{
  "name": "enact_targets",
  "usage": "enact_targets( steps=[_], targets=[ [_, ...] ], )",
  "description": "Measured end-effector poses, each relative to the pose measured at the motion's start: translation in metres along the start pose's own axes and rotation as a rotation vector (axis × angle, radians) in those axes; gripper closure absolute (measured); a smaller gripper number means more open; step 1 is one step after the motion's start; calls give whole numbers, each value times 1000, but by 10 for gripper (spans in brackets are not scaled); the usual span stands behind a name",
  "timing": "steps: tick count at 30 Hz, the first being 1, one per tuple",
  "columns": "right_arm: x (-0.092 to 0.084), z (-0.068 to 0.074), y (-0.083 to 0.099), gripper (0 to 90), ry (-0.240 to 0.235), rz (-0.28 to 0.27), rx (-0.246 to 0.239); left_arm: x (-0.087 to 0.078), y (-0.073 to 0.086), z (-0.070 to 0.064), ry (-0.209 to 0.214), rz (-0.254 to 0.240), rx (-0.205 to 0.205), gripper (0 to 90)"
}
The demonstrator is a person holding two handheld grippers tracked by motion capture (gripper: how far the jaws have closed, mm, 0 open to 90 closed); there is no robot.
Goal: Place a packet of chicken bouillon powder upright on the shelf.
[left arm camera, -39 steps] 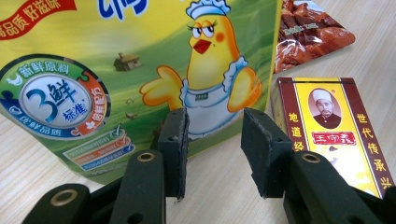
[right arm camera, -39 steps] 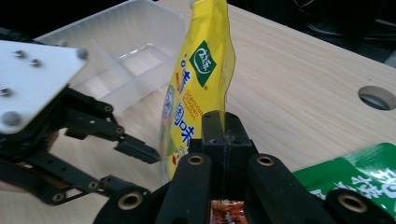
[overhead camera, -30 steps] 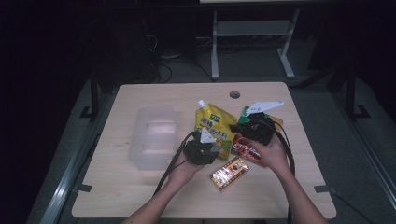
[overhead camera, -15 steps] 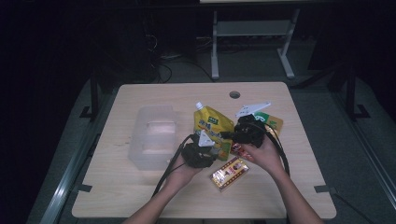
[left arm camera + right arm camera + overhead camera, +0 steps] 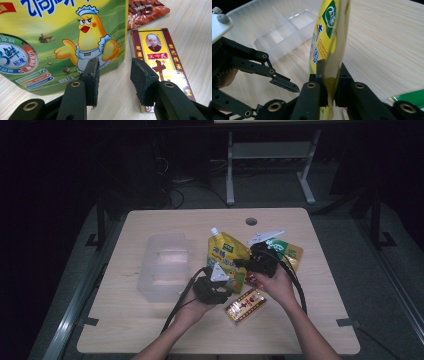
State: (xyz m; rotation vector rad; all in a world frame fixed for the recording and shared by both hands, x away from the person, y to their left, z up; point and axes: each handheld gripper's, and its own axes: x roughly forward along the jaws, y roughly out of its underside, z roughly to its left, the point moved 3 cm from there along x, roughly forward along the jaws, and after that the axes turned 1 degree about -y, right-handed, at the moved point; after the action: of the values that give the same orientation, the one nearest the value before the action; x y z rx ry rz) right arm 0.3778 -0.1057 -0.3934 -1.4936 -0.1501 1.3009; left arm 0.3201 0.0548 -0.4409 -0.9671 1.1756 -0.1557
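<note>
A yellow spouted pouch point(image 5: 226, 252) with a cartoon chicken lies mid-table. My right gripper point(image 5: 256, 262) is at its right edge, and in the right gripper view the right gripper point(image 5: 329, 72) is shut on that edge, with the pouch point(image 5: 329, 32) rising edge-on from the jaws. My left gripper point(image 5: 212, 287) sits at the pouch's near edge. In its own view the left gripper point(image 5: 113, 67) is open over bare table, with the pouch point(image 5: 62, 30) just beyond its left jaw. A maroon and yellow box point(image 5: 160, 60) lies beside its right jaw.
A clear divided plastic container point(image 5: 150, 270) stands left of the pouch. A green packet point(image 5: 287, 251) lies behind the right hand. A red snack packet point(image 5: 146, 11) lies beyond the box point(image 5: 245, 306). The wooden table point(image 5: 125, 320) has a cable hole point(image 5: 251, 221) at the back.
My right gripper has moved left from the red and green packets to the pouch's right edge and shut on it. The left gripper has barely moved.
</note>
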Motion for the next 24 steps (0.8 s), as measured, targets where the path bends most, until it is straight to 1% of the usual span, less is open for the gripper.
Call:
enact_targets(
  steps=[2, 3, 4, 8, 9, 10, 11, 12, 15, 16, 17, 19, 21, 22, 23, 24],
  targets=[
    [0, 0, 0, 874, -9, -1, 3, -2, 1, -1, 7, -2, 2, 578],
    [0, -1, 0, 880, -11, -5, -6, -3, 1, -2, 8, -2, 4, 576],
    [0, 0, -1, 884, -16, -5, -5, -4, 1, -2, 12, -5, 2, 573],
    [0, 3, -4, 894, -27, 1, -30, -9, 3, -5, 18, -9, 16, 560],
    [-1, 4, -4, 894, -31, 2, -24, -11, 4, -6, 23, -9, 15, 555],
    [-1, 5, -6, 895, -26, -3, -41, -13, 4, -7, 25, -11, 19, 549],
    [-1, 6, -7, 896, -24, -2, -32, -14, 5, -8, 26, -12, 23, 546],
    [-1, 6, -8, 896, -26, -5, -39, -15, 5, -9, 29, -16, 26, 545],
    [-1, 7, -10, 897, -22, -3, -41, -19, 6, -12, 29, -24, 28, 537],
    [-1, 8, -12, 898, -20, -4, -41, -22, 7, -14, 28, -30, 39, 526],
    [-1, 8, -13, 898, -14, -8, -55, -24, 8, -15, 29, -29, 38, 519],
    [-2, 9, -15, 898, -14, -17, -62, -27, 10, -17, 35, -31, 40, 503],
    [-3, 10, -19, 898, -17, -26, -60, -29, 11, -18, 41, -30, 41, 478],
    [-4, 10, -21, 898, -22, -34, -64, -31, 13, -21, 52, -32, 44, 465],
    [-6, 11, -23, 898, -27, -41, -61, -31, 13, -21, 52, -32, 44, 458],
    [-7, 12, -26, 898, -28, -43, -68, -33, 15, -25, 61, -42, 43, 446]
  ],
)
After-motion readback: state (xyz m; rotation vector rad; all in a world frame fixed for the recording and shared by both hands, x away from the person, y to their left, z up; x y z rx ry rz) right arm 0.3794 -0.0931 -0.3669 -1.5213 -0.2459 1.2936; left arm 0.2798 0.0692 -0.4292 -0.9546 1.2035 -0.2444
